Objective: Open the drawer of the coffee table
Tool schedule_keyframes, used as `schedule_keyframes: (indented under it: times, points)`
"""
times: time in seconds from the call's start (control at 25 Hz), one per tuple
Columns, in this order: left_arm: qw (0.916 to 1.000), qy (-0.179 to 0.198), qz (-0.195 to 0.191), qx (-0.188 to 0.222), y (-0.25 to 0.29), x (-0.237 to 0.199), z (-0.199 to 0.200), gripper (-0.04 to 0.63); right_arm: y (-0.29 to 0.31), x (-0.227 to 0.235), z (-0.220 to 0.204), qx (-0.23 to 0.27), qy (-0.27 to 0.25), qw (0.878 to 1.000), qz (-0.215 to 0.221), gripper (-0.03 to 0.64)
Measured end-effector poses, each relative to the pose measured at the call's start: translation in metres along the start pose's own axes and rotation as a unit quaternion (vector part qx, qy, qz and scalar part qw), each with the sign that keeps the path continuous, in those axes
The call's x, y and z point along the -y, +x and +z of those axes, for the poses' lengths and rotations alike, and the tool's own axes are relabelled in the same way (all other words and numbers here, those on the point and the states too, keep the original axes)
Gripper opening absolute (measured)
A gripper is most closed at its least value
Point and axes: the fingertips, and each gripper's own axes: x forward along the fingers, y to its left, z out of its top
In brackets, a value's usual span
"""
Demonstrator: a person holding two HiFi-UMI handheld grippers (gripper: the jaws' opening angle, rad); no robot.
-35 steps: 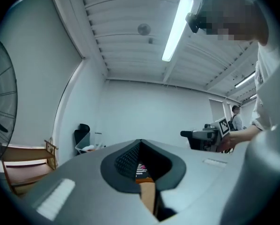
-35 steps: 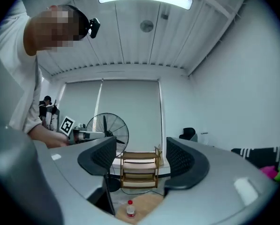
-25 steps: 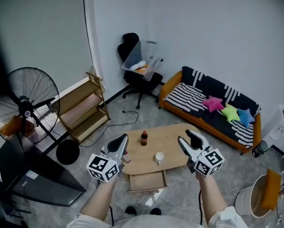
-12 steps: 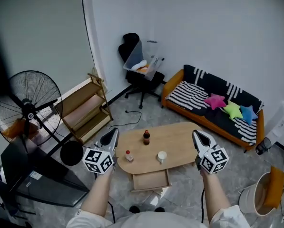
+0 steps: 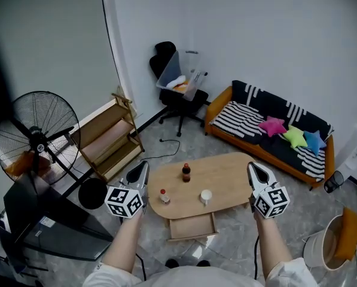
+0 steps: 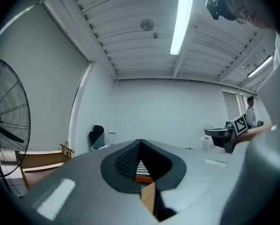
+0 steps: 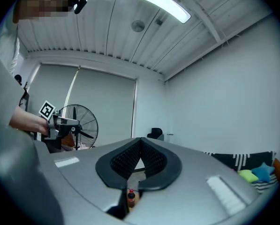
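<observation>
Centrally in the head view stands the oval wooden coffee table (image 5: pixel 229 175), with the striped sofa (image 5: pixel 253 124) at its 2 o'clock and the pedestal fan (image 5: pixel 37 133) at its 9 o'clock. The drawer (image 5: pixel 193 226), the task's object, hangs below the tabletop at the table's 6 o'clock, on the side nearest the person. It already projects well out from under the top, its interior exposed, so the opening appears largely or wholly accomplished. The left gripper (image 5: pixel 143 167) is held off the table's 9 o'clock end and the right gripper (image 5: pixel 253 167) off its 3 o'clock end; neither touches the table or the drawer. The left gripper's jaws meet at the tips on nothing. The right gripper's jaws have just been closing and now also meet, with nothing between them. On the tabletop stand a dark drink bottle (image 5: pixel 186 173) at centre, a white cup (image 5: pixel 206 196) at its 5 o'clock and a small red-capped bottle (image 5: pixel 163 196) at its 7 o'clock. The drawer is probably a light, rigid wooden box that slides straight outward. No handle is discernible, so the top edge of its front panel, taken at mid-width, seems the soundest purchase. An off-centre pull may skew it, and a jerk could topple the bottles.
</observation>
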Motion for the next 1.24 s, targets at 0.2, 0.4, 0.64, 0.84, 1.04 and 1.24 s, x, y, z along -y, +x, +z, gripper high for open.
schedule_keyframes:
  times: [0.2, 0.4, 0.64, 0.84, 1.04, 1.24]
  points:
    - [1.0000, 0.001, 0.006, 0.000, -0.002, -0.004, -0.001, -0.002, -0.005, 0.012, 0.001, 0.000, -0.004, 1.000, -0.025, 0.005]
    - [1.0000, 0.002, 0.008, 0.004, -0.004, -0.003, 0.002, -0.002, -0.011, 0.015, 0.001, 0.001, -0.004, 0.999, -0.036, 0.005]
    - [0.9999, 0.002, 0.011, 0.009, -0.006, -0.005, 0.003, -0.002, -0.013, 0.014, -0.003, 0.000, -0.004, 0.999, -0.040, 0.005]
    - [0.9999, 0.004, 0.008, 0.009, -0.005, 0.002, 0.002, -0.002, -0.015, 0.016, -0.004, -0.001, -0.004, 0.999, -0.039, 0.005]
    - [0.9999, 0.003, 0.008, 0.011, -0.005, 0.004, 0.003, -0.002, -0.016, 0.018, -0.004, 0.000, -0.005, 0.999, -0.040, 0.005]
    - [0.9999, 0.003, 0.009, 0.012, -0.004, 0.009, 0.003, -0.002, -0.019, 0.023, -0.004, 0.000, -0.004, 0.999, -0.041, 0.005]
